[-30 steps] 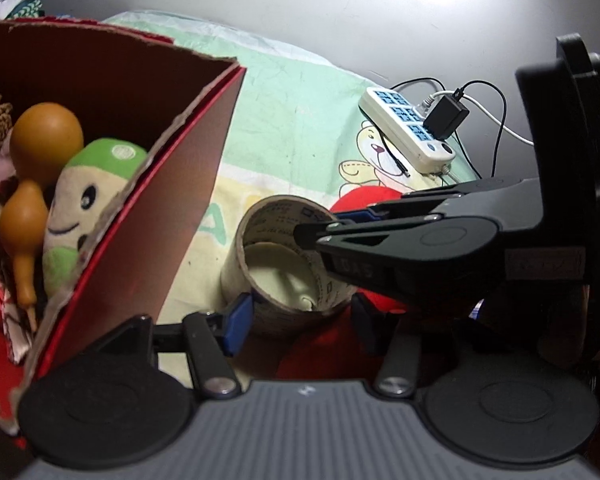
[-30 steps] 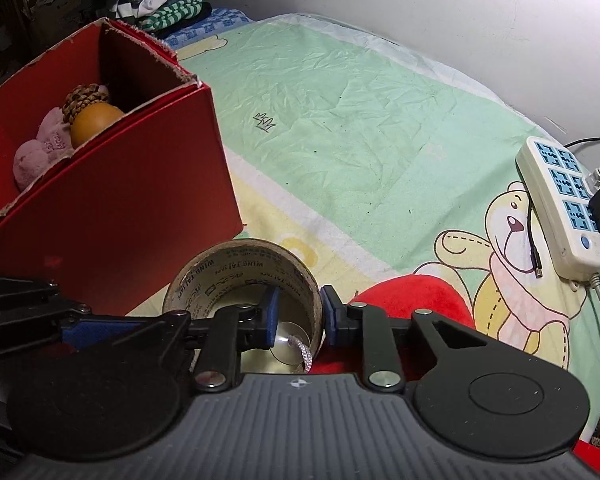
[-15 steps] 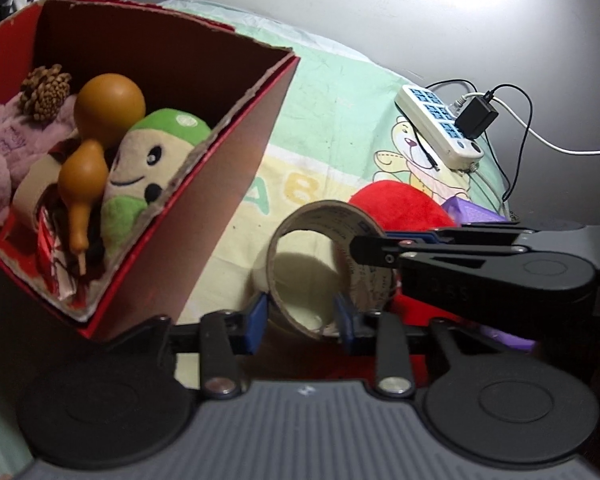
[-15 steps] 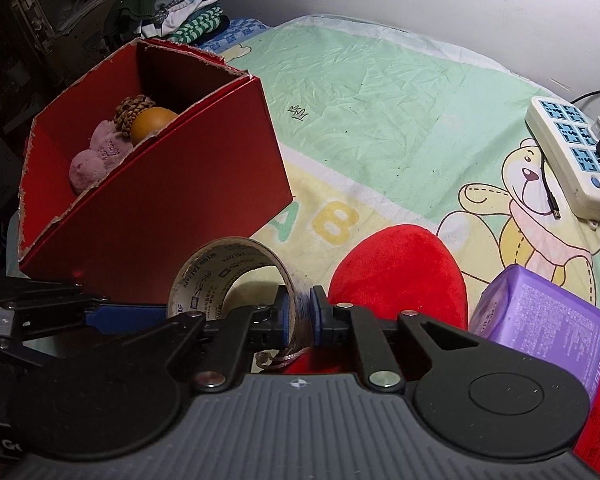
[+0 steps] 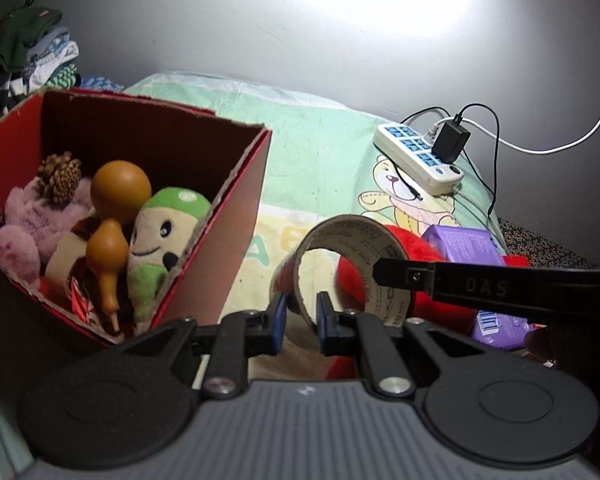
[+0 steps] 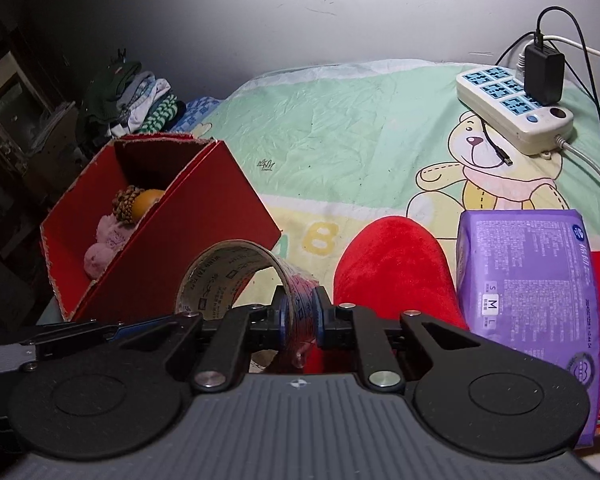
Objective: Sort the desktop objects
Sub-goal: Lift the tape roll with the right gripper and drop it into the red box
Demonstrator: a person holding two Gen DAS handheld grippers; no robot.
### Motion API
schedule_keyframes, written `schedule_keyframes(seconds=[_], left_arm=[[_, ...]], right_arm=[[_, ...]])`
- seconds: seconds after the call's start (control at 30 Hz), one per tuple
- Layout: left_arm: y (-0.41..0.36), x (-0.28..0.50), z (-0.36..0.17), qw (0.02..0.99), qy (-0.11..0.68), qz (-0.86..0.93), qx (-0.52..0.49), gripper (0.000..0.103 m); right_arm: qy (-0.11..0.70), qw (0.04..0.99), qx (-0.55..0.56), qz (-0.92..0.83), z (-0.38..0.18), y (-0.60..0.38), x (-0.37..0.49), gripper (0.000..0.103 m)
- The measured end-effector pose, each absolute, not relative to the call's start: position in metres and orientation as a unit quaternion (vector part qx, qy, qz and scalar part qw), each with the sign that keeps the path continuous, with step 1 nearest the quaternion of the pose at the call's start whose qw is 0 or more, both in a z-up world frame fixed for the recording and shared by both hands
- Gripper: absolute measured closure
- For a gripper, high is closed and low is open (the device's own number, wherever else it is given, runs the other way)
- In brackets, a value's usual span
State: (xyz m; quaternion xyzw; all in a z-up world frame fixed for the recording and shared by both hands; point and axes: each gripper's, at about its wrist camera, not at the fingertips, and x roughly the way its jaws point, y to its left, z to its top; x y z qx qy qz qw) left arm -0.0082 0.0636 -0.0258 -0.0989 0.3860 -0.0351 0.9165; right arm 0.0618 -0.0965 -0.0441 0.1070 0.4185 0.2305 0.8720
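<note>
A roll of tape (image 5: 352, 256) is held in the air above the bedsheet, to the right of the red cardboard box (image 5: 236, 216). My left gripper (image 5: 299, 320) is shut on the roll's near left wall. My right gripper (image 6: 299, 314) is shut on its other wall; the roll (image 6: 236, 276) stands on edge in that view. The box (image 6: 204, 220) holds a gourd (image 5: 116, 208), a green plush toy (image 5: 160, 240), a pine cone (image 5: 60, 176) and a pink plush (image 5: 24, 228).
A red plush heart (image 6: 396, 264) and a purple packet (image 6: 528, 296) lie to the right of the roll. A white power strip (image 6: 512, 112) with a black charger lies at the back right. Folded clothes (image 6: 136, 100) are stacked behind the box.
Both grippers have lifted the tape roll off the sheet and pulled back from it. My left gripper has closed on the roll's wall. The box shows farther away.
</note>
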Motion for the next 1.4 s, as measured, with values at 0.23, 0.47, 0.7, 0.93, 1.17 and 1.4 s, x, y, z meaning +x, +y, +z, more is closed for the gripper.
schedule_keyframes(seconds=[0.23,0.47,0.7,0.93,1.17,1.4], left_arm=[[0.074,-0.025,0.023,0.946,0.312,-0.040,-0.076,0.093],[0.128,-0.032,0.062,0.962,0.262,-0.032,-0.064,0.093],[0.213,-0.017,0.053,0.953,0.297,-0.030,-0.045,0.093],[0.285,0.009,0.022,0.932,0.358,-0.037,-0.047,0.093],[0.313,0.036,-0.009,0.907,0.411,-0.059,-0.066,0.093],[0.317,0.049,-0.021,0.898,0.431,-0.078,-0.055,0.093]], right_arm=[[0.356,0.898,0.138,0.220,-0.001,-0.091,0.040,0.089],[0.296,0.914,0.153,0.231,0.047,-0.056,0.037,0.089],[0.317,0.906,0.153,0.236,0.044,0.019,0.059,0.089],[0.380,0.883,0.166,0.219,0.015,0.090,0.080,0.089],[0.454,0.859,0.167,0.166,-0.021,0.131,0.090,0.089],[0.488,0.849,0.155,0.128,-0.037,0.143,0.097,0.090]])
